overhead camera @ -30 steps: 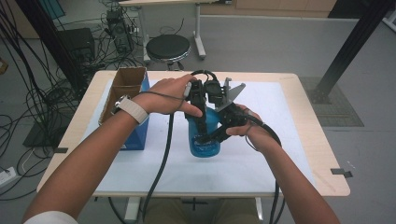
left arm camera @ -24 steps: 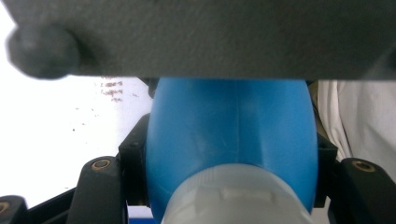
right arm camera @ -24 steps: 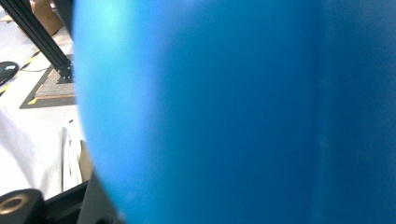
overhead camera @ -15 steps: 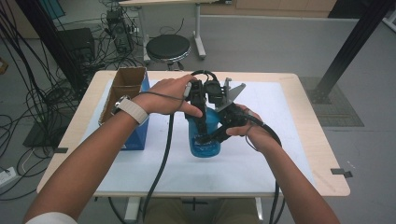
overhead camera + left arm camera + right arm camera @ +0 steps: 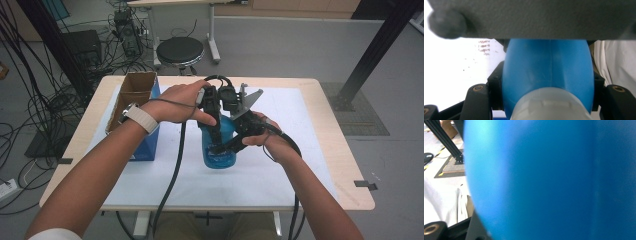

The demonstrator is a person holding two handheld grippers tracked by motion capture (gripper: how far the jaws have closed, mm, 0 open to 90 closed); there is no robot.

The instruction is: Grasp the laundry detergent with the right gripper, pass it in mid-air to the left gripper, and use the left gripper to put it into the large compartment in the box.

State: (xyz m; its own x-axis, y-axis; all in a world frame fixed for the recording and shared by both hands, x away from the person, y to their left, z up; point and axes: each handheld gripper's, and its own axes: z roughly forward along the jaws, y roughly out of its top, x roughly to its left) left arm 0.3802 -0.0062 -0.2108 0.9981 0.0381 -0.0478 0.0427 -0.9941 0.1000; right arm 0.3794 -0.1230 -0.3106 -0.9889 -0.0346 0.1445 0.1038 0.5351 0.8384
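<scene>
I hold my left gripper (image 5: 216,131) pointing straight down over the blue bottle (image 5: 220,150), its jaws clamped on the bottle's neck. My right gripper (image 5: 239,142) comes in level from the bottle's right, clamped on its body. The bottle stands upright just right of the cardboard box (image 5: 134,98).

The translucent blue plastic bottle (image 5: 218,150) looks smooth and slightly glossy, and its whitish ribbed plastic cap (image 5: 550,105) is matt. Left of the bottle, the open brown cardboard box (image 5: 131,97) is dull and papery. Under the bottle, a matt white cloth (image 5: 260,175) covers the pale wooden tabletop (image 5: 345,165).
</scene>
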